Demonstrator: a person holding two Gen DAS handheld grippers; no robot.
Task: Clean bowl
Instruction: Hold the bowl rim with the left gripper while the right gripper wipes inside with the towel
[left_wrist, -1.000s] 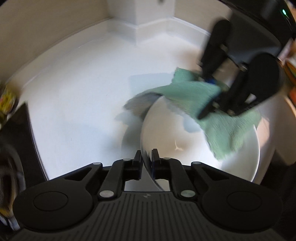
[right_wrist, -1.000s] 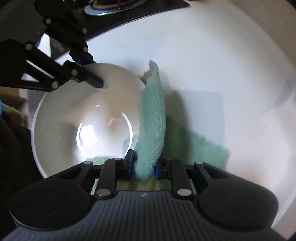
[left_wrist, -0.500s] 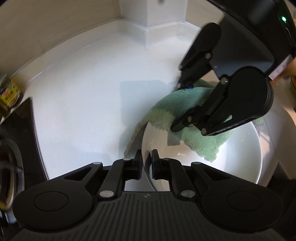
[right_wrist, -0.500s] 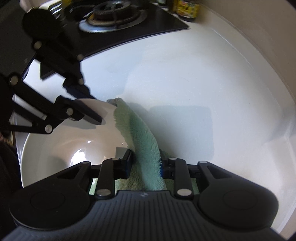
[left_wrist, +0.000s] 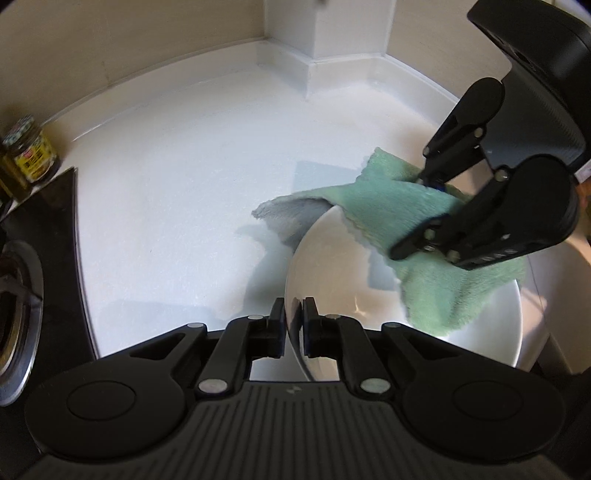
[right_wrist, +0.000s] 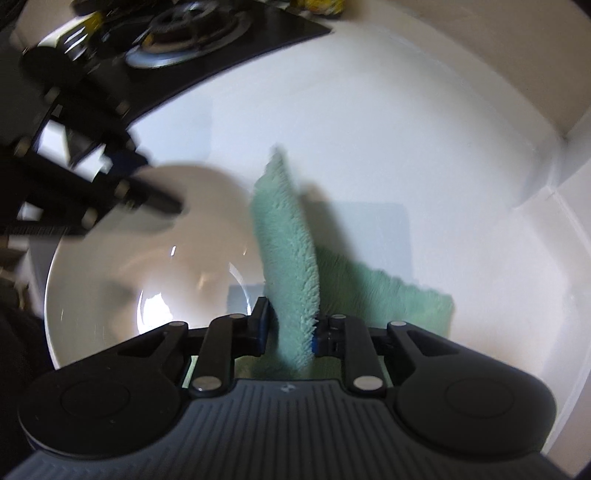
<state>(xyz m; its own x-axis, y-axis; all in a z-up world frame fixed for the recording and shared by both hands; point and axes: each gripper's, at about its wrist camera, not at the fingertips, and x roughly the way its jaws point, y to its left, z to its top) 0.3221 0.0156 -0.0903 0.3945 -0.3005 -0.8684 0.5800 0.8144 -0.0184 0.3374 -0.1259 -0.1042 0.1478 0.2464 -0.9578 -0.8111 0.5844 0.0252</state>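
left claw (left_wrist: 293, 325): low centre of the left wrist view, pressed together on the near rim of the bowl (left_wrist: 332, 269), pinching it steady just as it did half a second ago
bowl: white, lower right of the left view and left of centre in the right view, sitting at the front of the counter (left_wrist: 177, 192); its place is unchanged
right claw (right_wrist: 291, 328): low centre of its own view, pinching a fold of the cloth (right_wrist: 291, 266)
cloth: green, now draped over the far rim with one corner out on the counter; half a second ago it was bunched deeper inside the bowl
change: the right claw has swept back toward the upper right of the left view, dragging the cloth outward
meaning: likely one wiping stroke ending; the wiping looks underway, not finished
far: hob (right_wrist: 192, 26) at upper left of the right view, jar (left_wrist: 29, 155) at far left of the left view
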